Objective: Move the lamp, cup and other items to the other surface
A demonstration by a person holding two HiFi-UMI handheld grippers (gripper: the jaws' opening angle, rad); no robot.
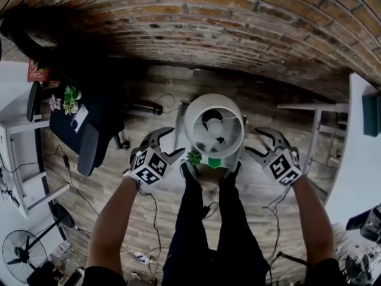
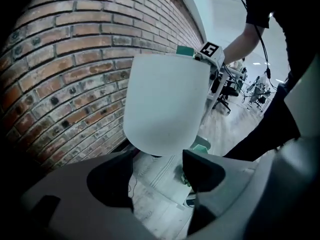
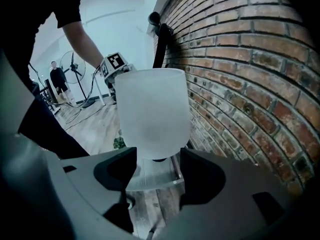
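A lamp with a frosted white shade (image 1: 213, 127) stands on a small white table (image 1: 179, 124) in front of the brick wall. At its foot are a small green plant (image 1: 194, 157) and a green item (image 1: 214, 162). My left gripper (image 1: 164, 142) hangs open to the left of the shade, apart from it. My right gripper (image 1: 263, 142) hangs open to its right, also apart. In the left gripper view the shade (image 2: 165, 101) fills the space just beyond the open left gripper (image 2: 157, 170). In the right gripper view the shade (image 3: 152, 114) rises just past the open right gripper (image 3: 157, 169).
A brick wall (image 1: 208, 22) runs behind the table. A black office chair (image 1: 89, 142) stands at the left, a white desk (image 1: 363, 142) at the right. A fan (image 1: 21, 252) and cables sit on the wooden floor. A person (image 3: 57, 76) stands far off.
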